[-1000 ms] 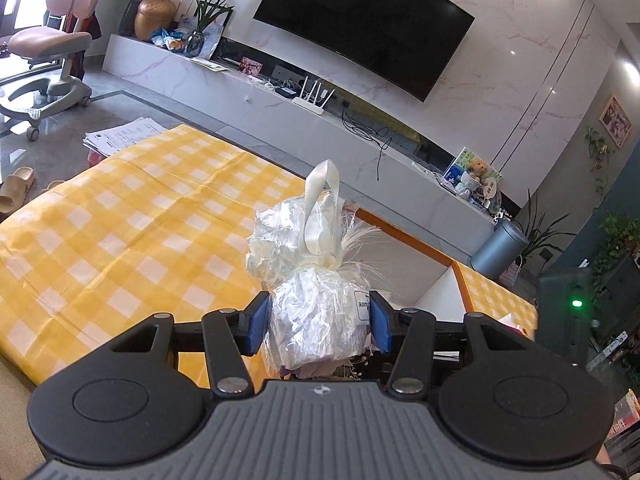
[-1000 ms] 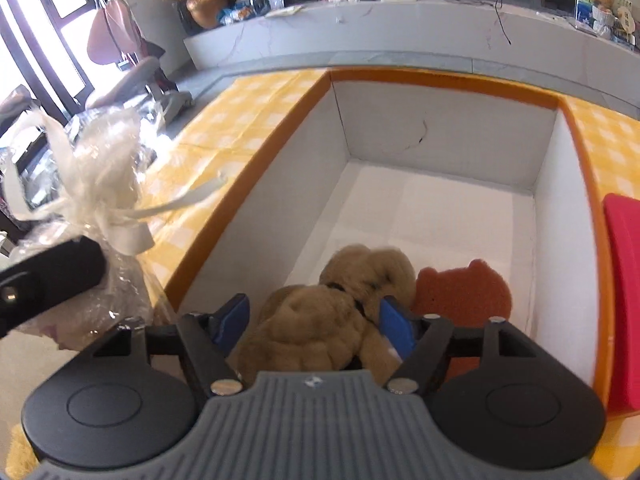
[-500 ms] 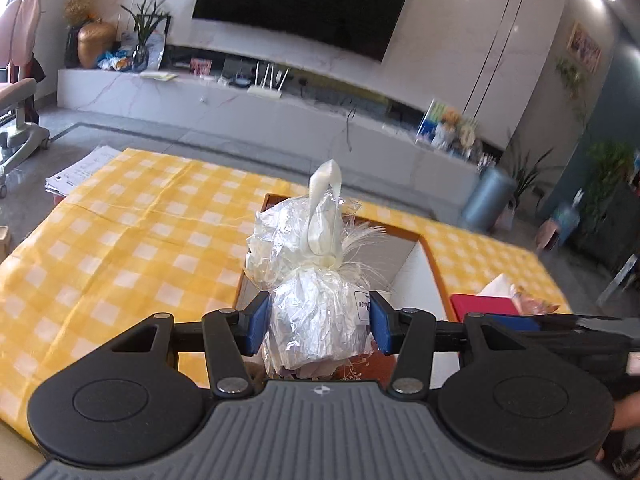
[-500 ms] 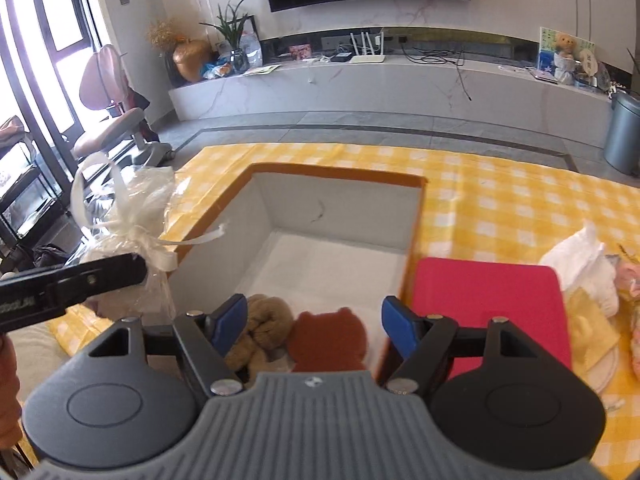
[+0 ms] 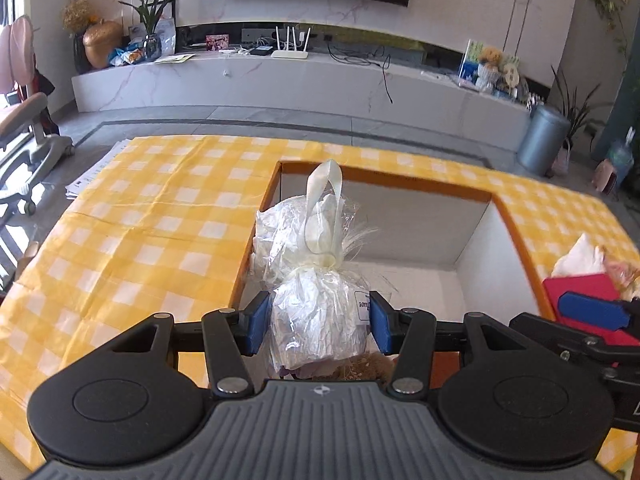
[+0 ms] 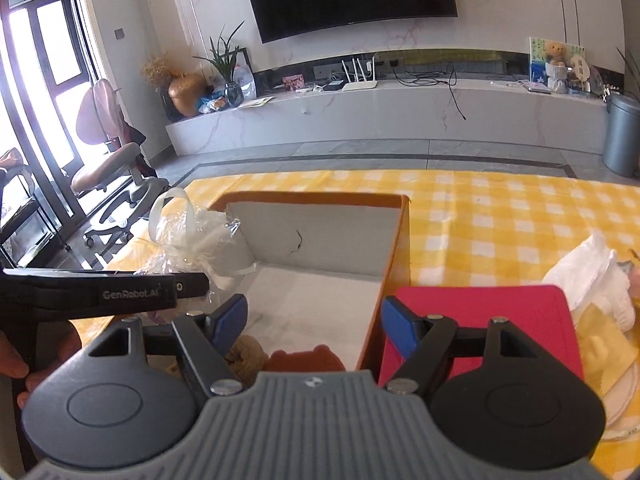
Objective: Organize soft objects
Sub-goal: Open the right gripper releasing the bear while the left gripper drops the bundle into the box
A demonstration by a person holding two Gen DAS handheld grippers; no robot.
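Note:
My left gripper point(image 5: 318, 320) is shut on a clear cellophane-wrapped bundle point(image 5: 320, 304) tied with a cream ribbon, held over the near left corner of the orange-rimmed white box point(image 5: 472, 236). The bundle also shows in the right wrist view point(image 6: 188, 240), beside the box point(image 6: 320, 248). My right gripper point(image 6: 314, 320) is open and empty above the box's near right edge. Below it in the box lie a tan plush toy point(image 6: 246, 356) and a brown bear-shaped plush point(image 6: 306, 362), both partly hidden by the gripper body.
The box sits in a table covered with a yellow checked cloth point(image 5: 132, 240). A red flat pad point(image 6: 480, 328) lies right of the box, with white tissue point(image 6: 588, 276) and a plate point(image 6: 620, 400) beyond it. A TV bench and office chair stand behind.
My right gripper let go of the tan plush in the box, opened and rose back. My left gripper swung right with the bundle, over the box's corner.

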